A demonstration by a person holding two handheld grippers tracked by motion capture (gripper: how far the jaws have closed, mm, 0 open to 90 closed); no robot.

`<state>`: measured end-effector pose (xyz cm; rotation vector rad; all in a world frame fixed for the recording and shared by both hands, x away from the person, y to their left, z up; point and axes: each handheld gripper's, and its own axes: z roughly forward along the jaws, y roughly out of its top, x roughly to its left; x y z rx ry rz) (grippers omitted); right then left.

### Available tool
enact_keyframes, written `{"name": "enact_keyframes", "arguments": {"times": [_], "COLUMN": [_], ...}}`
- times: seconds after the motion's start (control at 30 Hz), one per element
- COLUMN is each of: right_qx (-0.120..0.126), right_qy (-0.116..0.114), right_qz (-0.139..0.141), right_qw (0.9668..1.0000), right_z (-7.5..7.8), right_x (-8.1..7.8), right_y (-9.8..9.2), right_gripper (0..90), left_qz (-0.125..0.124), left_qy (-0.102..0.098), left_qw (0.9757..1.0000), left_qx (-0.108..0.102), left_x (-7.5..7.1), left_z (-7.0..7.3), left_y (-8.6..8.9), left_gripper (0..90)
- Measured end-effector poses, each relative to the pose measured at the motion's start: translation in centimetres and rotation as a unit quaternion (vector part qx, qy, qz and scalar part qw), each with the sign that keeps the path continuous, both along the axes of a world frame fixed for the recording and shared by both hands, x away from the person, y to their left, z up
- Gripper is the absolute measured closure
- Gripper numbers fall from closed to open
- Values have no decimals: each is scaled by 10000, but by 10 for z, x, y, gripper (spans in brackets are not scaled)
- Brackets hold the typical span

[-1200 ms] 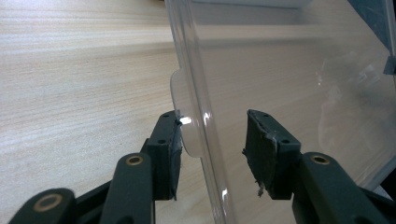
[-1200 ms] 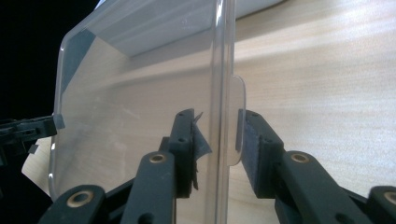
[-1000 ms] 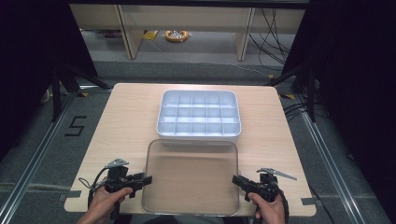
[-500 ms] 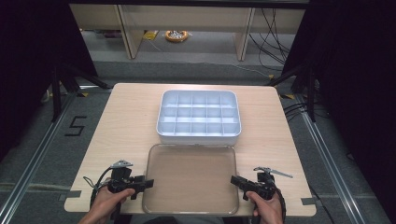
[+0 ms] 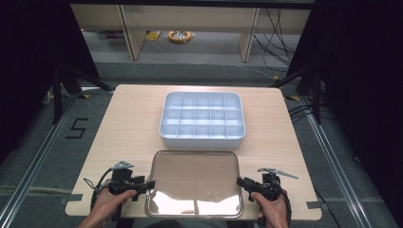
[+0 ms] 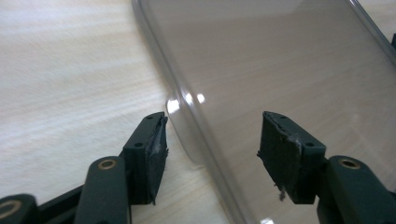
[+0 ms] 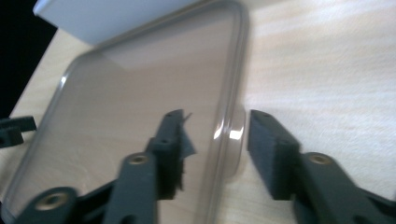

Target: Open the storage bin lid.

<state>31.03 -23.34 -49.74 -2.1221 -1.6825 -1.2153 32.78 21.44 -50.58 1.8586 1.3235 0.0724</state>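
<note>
A clear plastic lid (image 5: 195, 183) lies flat on the wooden table (image 5: 123, 123) near its front edge. Behind it stands a white compartment box (image 5: 202, 141). My left gripper (image 5: 147, 185) sits at the lid's left edge and my right gripper (image 5: 241, 183) at its right edge. In the left gripper view the lid's rim (image 6: 187, 135) runs between the jaws of the left gripper (image 6: 210, 144), with neither pad pressing on it. In the right gripper view the lid's side tab (image 7: 236, 140) sits between the spread jaws of the right gripper (image 7: 215, 140), untouched. Both pairs of jaws have just been opening.
The box's compartments look empty. Bare wood lies to the left and right of the box. The table's front edge runs just under both hands. Beyond the table are a dark floor, shelf legs and cables. The left gripper's tip (image 7: 14, 130) shows across the lid.
Both pairs of jaws have spread apart from the lid's edges, letting it go. The lid now rests flat on the table. The hands have stayed in place.
</note>
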Motion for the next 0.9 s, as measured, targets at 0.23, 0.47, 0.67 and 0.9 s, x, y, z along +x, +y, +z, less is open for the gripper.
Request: {"name": "enact_keyframes", "arguments": {"times": [0.23,0.47,0.67,0.9], "right_qx": [18,-923,-1198,-1454], "right_qy": [-150,-1674,-1865,-1958], "right_qz": [74,518,521,564], "right_qw": [9999,9802,9737,9682], "right_z": [6,-6,3,8], "right_x": [-2,9,7,2], "right_y": [-1,-15,-17,-16], "right_gripper": [507,450,371,312], "left_qz": [13,-86,-108,-188], "left_qy": [-44,-140,-277,-307], "left_qw": [9999,9998,9996,9993], "left_qx": [-114,-61,-10,-68], "left_x": [1,3,2,1], "left_z": [3,5,8,11], "left_y": [5,6,8,15], "left_gripper": [390,366,336,297]}}
